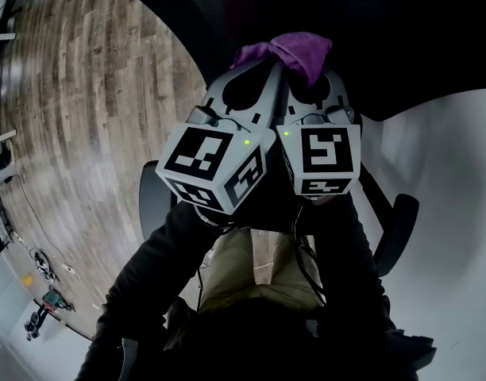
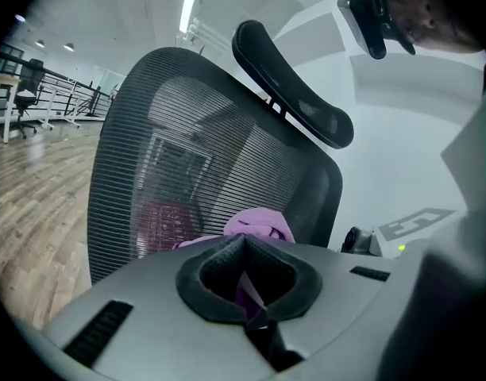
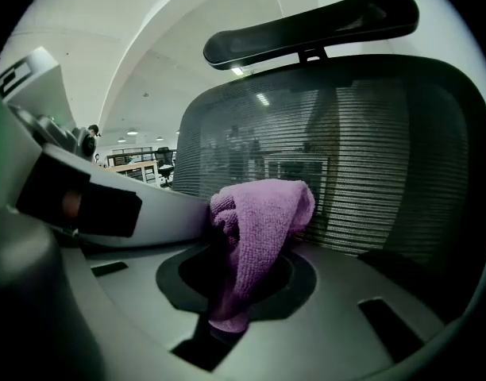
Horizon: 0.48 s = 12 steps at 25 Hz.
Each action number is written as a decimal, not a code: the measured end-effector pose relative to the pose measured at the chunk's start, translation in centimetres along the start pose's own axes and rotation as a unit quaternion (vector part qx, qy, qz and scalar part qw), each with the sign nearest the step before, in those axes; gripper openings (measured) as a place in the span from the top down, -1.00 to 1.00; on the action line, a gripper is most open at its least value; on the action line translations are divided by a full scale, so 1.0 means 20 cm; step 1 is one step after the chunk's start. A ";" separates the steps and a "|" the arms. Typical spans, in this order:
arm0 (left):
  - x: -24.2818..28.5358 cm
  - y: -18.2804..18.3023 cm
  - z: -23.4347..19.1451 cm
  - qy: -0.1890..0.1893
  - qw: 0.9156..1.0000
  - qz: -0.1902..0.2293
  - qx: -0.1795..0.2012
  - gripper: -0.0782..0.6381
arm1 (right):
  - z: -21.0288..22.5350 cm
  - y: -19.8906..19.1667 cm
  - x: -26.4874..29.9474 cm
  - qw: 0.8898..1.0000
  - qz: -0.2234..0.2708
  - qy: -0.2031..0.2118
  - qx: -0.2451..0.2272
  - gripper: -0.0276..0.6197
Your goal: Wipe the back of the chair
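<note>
Mesh chair back (image 3: 370, 149) looms just ahead. My left gripper (image 1: 263, 68) and right gripper (image 1: 308, 76) sit side by side, both clamped on the purple cloth (image 3: 259, 228). It looks soft, light and floppy, so I'd grip its bunched middle.

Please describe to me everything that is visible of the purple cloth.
The purple cloth looks soft and fuzzy, like microfibre. It is bunched into a lump, not spread flat. The right gripper is shut on its lower part, and a strip of it also sits pinched in the left gripper. The bunched top sticks out past both grippers, just in front of the black mesh chair back. Whether it touches the mesh I cannot tell.
</note>
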<state>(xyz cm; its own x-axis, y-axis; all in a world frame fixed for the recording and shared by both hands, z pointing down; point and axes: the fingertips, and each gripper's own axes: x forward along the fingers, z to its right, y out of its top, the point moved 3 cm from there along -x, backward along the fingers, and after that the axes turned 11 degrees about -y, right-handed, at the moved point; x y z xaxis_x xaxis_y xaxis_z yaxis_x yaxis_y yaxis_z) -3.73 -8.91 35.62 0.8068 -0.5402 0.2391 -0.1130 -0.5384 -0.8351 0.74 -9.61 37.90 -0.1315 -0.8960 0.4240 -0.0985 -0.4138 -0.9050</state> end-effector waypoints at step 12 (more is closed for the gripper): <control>0.24 -0.06 0.25 -0.034 0.999 -0.021 0.012 0.76 | 0.33 -0.06 -0.13 0.999 -0.001 -0.037 0.013 0.71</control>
<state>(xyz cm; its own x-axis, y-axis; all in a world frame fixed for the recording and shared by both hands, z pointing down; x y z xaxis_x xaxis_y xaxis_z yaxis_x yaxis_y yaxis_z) 3.14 -7.59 35.37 0.8479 -0.4720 0.2415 -0.0644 -0.5438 -0.8368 7.63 -7.94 37.64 -0.0585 -0.9038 0.4239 -0.0733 -0.4196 -0.9047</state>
